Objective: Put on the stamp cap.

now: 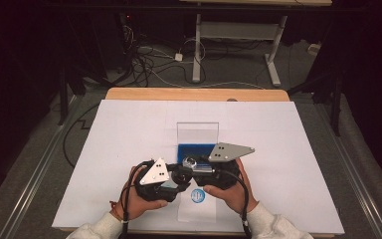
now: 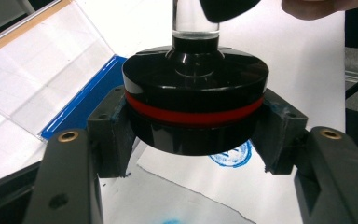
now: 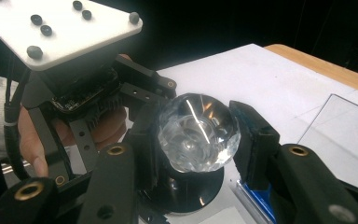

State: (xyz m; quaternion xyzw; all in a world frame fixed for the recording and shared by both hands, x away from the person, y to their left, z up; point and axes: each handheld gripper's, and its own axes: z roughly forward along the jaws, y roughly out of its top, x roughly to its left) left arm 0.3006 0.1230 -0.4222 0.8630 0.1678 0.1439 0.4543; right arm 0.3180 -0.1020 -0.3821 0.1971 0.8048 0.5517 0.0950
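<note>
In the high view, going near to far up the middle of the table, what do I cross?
Blue stamped mark on the paper → stamp held between both hand-held grippers → blue ink pad → its clear upright lid → wooden table edge.

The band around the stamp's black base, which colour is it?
Red. The band shows best in the left gripper view, running around the stamp's base.

Bright, even overhead light whitens the table sheet (image 1: 129, 149) while everything beyond it falls dark, glare streaks the clear knob (image 3: 198, 133), and the near jaws blur.
</note>
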